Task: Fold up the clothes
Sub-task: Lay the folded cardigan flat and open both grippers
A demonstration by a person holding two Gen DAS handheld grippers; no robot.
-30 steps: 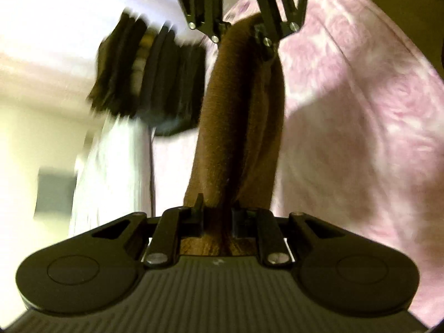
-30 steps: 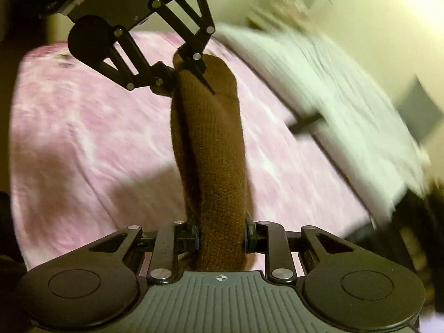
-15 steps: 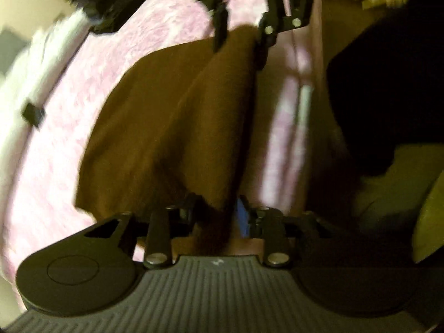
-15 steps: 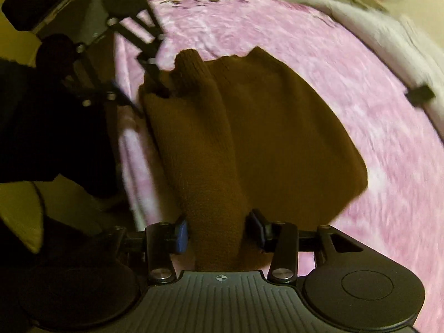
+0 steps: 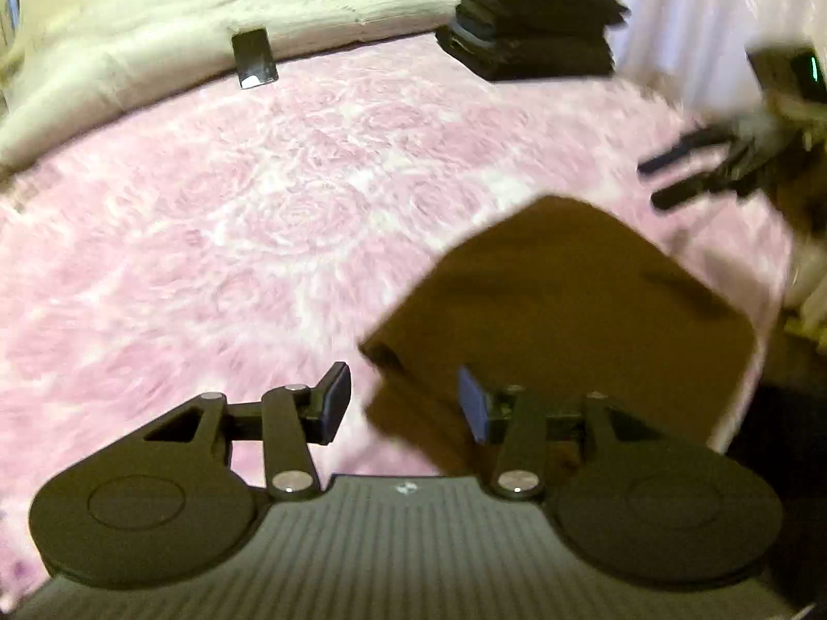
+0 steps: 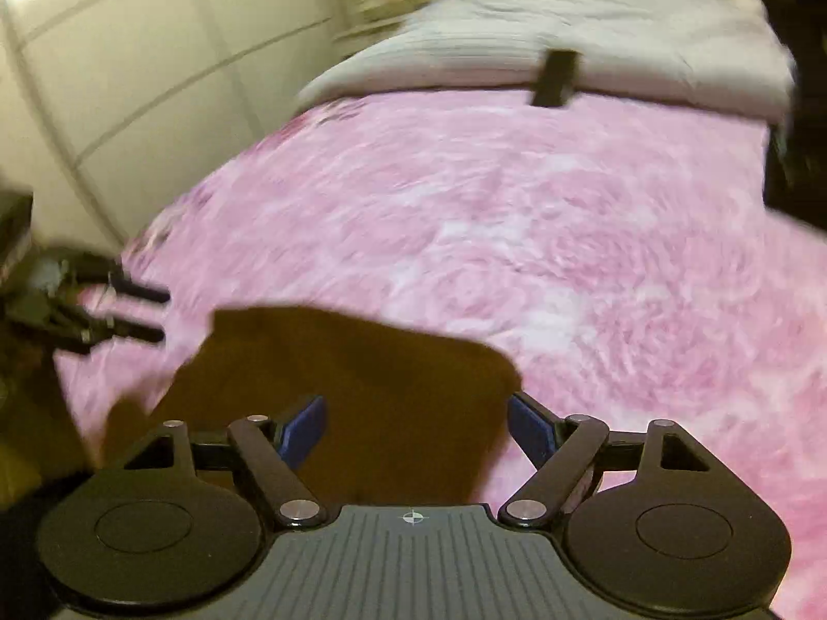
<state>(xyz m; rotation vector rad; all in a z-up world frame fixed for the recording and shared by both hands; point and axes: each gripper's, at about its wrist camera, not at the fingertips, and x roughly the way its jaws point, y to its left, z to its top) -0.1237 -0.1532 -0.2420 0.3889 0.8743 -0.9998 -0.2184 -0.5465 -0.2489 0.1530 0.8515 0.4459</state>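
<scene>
A brown knit garment (image 5: 563,310) lies folded flat on the pink bed cover (image 5: 258,217), near the bed's front edge. My left gripper (image 5: 406,403) hovers over its left corner; the jaws are opening and the pads do not press on the cloth. In the right wrist view the same garment (image 6: 362,387) lies under my right gripper (image 6: 418,429), whose jaws are opening wide, free of the cloth. Each gripper shows in the other's view: the right one (image 5: 677,175) at the far right, the left one (image 6: 139,315) at the far left.
A stack of dark folded clothes (image 5: 532,20) stands at the back of the bed. A grey-white duvet (image 5: 207,26) lies along the far side with a small dark phone-like object (image 5: 253,57) against it. A cream wardrobe (image 6: 129,67) stands beyond the bed.
Both grippers held the brown garment up, then lowered it onto the bed and let it go. Both have rolled level, and their jaws have opened.
</scene>
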